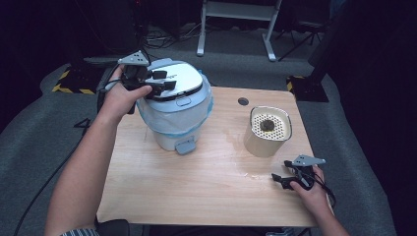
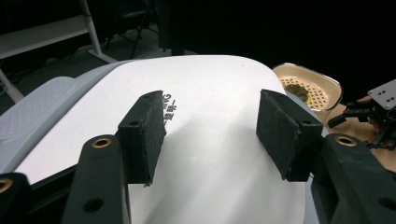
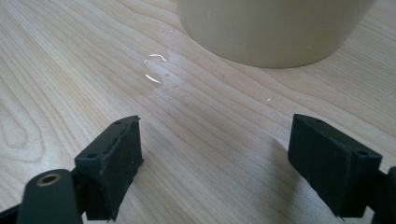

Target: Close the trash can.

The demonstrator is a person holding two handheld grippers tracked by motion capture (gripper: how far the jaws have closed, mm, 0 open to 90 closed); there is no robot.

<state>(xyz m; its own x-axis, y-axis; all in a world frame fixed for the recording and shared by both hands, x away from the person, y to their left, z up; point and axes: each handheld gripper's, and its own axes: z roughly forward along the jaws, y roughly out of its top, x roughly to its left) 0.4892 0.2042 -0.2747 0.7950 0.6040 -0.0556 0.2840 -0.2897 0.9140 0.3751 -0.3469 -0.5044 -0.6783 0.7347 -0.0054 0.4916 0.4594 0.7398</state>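
My left gripper (image 1: pixel 158 81) hovers open over the bin's lid (image 2: pixel 210 116), gripping nothing. That lid looks smooth, stiff and slippery, so I'd take its front edge. My right gripper (image 1: pixel 281 178) rests open, well right of the bin (image 1: pixel 176 105).

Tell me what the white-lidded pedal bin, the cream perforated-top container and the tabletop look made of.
White-lidded pedal bin: seemingly moulded plastic; its lid is smooth and glossy with printed lettering, and a thin translucent liner shows at the rim. Cream perforated-top container: probably matte plastic, though glazed ceramic is possible. Tabletop: light wood or wood-look laminate, with visible grain and a slight sheen.
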